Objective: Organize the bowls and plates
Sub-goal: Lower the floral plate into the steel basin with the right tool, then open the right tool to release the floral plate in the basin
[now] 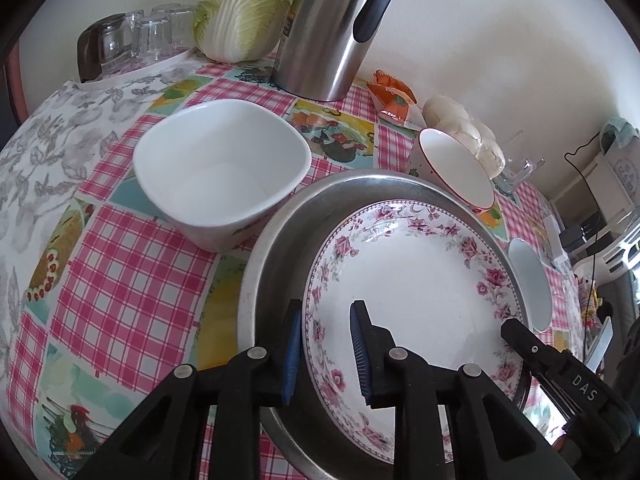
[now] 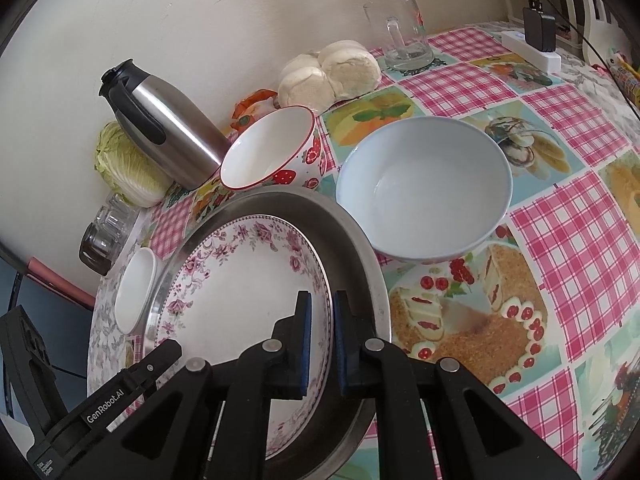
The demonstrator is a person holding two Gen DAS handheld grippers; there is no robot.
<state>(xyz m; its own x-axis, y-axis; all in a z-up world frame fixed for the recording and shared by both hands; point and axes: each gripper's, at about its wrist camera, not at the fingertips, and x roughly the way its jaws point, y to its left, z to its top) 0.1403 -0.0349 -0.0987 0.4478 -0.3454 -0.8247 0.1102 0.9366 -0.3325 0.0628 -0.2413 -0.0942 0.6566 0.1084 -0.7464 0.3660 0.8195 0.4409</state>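
Note:
A white plate with a pink floral rim [image 1: 420,280] [image 2: 240,288] lies inside a round metal tray [image 1: 360,178] [image 2: 352,240]. My left gripper [image 1: 326,320] straddles the plate's near rim, its blue pads standing apart from it on both sides. At the opposite rim my right gripper [image 2: 322,300] is shut on the plate's edge. A white squarish bowl [image 1: 224,168] [image 2: 134,292] sits left of the tray. Behind the tray stands a strawberry-patterned bowl [image 1: 456,168] [image 2: 272,152], and to its right a pale blue bowl [image 2: 424,188] [image 1: 528,284].
Along the wall stand a steel thermos jug [image 1: 332,32], a Chinese cabbage [image 1: 244,8], upturned glasses [image 1: 140,36], an orange packet [image 1: 394,100], bagged buns [image 2: 332,72] and a glass mug [image 2: 404,36]. A power strip [image 2: 532,48] lies at the far right corner.

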